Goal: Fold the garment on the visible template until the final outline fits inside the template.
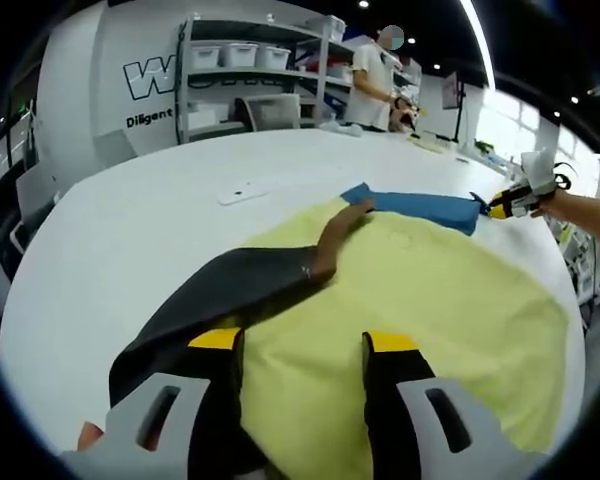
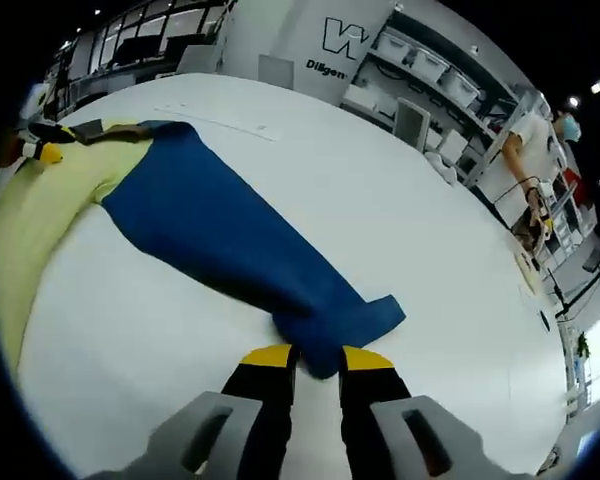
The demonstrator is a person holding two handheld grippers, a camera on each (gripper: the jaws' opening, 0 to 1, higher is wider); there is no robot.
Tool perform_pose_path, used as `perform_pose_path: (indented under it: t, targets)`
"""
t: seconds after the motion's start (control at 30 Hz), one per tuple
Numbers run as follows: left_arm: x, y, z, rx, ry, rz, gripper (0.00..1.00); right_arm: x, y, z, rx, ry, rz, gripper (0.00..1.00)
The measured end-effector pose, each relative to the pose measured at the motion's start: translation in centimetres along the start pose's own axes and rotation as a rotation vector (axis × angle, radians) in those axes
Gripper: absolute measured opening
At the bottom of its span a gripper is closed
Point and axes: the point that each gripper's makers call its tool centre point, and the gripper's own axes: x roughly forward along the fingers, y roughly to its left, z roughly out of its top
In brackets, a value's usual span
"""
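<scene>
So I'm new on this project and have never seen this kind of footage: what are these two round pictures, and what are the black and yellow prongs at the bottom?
No robot here: a person holds a two-jaw tool in each hand, and each tool carries a fisheye camera looking along its jaws. The prongs are those jaws.

The left gripper view looks over the left tool, whose jaws stand apart above a yellow garment body with a dark sleeve, spread on a white table. The right tool appears far off, at the end of a blue sleeve.

The right gripper view rides on that right tool; its jaws are closed on the blue sleeve's cuff. A person stands by shelves in the background.
</scene>
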Motion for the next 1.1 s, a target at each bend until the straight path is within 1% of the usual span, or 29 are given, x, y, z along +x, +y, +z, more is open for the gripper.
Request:
perform_pose_path:
  t: [0.07, 0.17, 0.3, 0.37, 0.4, 0.53, 0.67, 0.9, 1.1]
  targets:
    - [0.0, 0.0, 0.0, -0.002, -0.001, -0.001, 0.44, -0.1, -0.2, 0.3, 0.017, -0.018, 0.003, 0.0]
    - [0.0, 0.0, 0.0, -0.003, 0.0, 0.0, 0.44, -0.9, -0.9, 0.9, 0.046, -0.045, -0.007, 0.0]
    - [0.0, 0.0, 0.0, -0.004, 0.0, -0.001, 0.44, -1.8, -1.8, 1.1, 0.034, -0.052, -0.029, 0.0]
    - [0.0, 0.0, 0.0, -0.005, -0.001, -0.001, 0.44, -2.3, -2.5, 1.2, 0.026, -0.052, -0.044, 0.0]
    - [0.0, 0.0, 0.0, -0.005, -0.001, -0.001, 0.43, -2.7, -3.2, 1.2, 0.016, -0.053, -0.063, 0.0]
    - [0.0, 0.0, 0.0, -0.006, -0.001, -0.001, 0.43, -3.1, -4.2, 1.1, 0.011, -0.05, -0.089, 0.0]
    - [-0.1, 0.0, 0.0, -0.011, -0.001, -0.001, 0.43, -3.3, -4.8, 0.2, 0.027, -0.037, -0.101, 0.0]
    - [-0.1, 0.0, 0.0, -0.013, -0.002, -0.002, 0.43, -2.9, -4.0, -1.8, 0.032, 0.015, -0.084, 0.0]
    - [-0.1, 0.0, 0.0, -0.013, -0.002, -0.001, 0.43, -2.5, -3.3, -3.7, 0.081, 0.064, -0.056, 0.0]
